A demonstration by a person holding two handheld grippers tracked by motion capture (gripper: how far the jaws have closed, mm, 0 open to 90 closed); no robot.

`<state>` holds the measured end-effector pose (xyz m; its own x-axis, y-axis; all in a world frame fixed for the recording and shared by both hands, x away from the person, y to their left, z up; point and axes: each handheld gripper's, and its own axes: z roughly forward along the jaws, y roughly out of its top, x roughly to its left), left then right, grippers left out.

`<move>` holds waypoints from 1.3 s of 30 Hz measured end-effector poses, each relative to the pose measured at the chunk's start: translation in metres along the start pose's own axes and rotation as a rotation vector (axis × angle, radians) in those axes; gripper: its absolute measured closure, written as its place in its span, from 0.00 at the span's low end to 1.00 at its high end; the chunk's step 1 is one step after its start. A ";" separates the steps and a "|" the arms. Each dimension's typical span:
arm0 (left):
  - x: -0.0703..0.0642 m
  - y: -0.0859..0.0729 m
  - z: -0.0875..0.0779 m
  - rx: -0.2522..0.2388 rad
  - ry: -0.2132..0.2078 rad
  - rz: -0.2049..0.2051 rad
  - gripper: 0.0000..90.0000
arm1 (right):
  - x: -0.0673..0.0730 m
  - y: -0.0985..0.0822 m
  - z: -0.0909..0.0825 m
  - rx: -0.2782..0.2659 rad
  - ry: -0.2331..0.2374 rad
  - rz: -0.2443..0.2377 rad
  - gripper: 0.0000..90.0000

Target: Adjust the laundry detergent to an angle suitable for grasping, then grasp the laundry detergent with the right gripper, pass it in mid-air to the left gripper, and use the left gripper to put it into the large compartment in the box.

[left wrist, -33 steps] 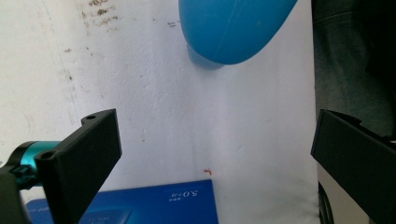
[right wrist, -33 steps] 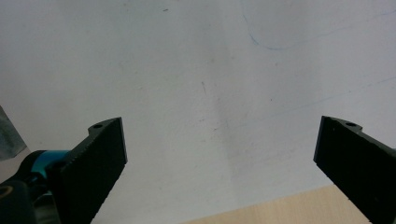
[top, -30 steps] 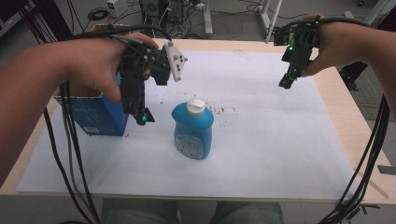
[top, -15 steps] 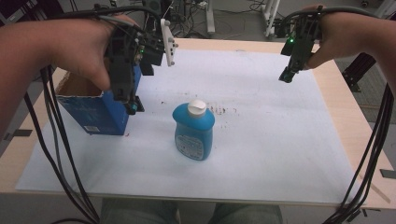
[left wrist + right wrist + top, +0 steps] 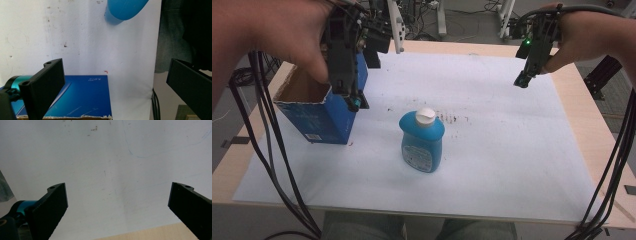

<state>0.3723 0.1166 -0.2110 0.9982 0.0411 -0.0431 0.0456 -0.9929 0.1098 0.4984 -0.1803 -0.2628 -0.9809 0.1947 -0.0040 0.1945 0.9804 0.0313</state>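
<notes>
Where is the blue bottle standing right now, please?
In the high view, the blue bottle stands upright mid-sheet, right of the blue carton, apart from it.

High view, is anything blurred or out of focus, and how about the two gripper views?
High view: the left hand near the lens is soft, the bottle fairly sharp. Left gripper view: the box is clear, the bottle blurred. Right gripper view: even light, no glare.
</notes>
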 end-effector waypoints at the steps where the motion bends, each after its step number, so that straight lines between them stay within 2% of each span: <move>1: 0.000 0.000 0.000 -0.001 -0.001 -0.004 0.02 | 0.000 0.000 0.000 -0.002 0.000 0.000 0.02; 4: 0.002 0.000 0.001 0.005 -0.004 -0.021 0.02 | 0.002 0.001 0.000 -0.003 0.007 0.002 0.02; 6: 0.004 -0.001 0.001 0.011 -0.004 -0.035 0.02 | 0.001 0.002 0.000 0.003 0.007 -0.018 0.02; 10: 0.005 -0.002 0.002 0.009 -0.006 -0.050 0.02 | 0.002 0.006 -0.003 -0.007 0.005 -0.023 0.02; 18: 0.004 0.000 0.001 0.002 -0.001 -0.040 0.02 | 0.005 0.011 -0.001 0.002 0.004 -0.041 0.02; 31: 0.004 0.005 0.004 0.010 0.009 -0.018 0.02 | 0.006 0.010 -0.003 -0.001 -0.004 -0.031 0.02; 39: 0.004 0.007 0.004 0.015 0.004 -0.006 0.02 | 0.017 0.004 -0.007 -0.028 -0.015 -0.032 0.02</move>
<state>0.3762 0.1095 -0.2148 0.9981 0.0471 -0.0395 0.0507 -0.9942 0.0950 0.4823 -0.1730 -0.2557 -0.9862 0.1642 -0.0204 0.1627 0.9849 0.0591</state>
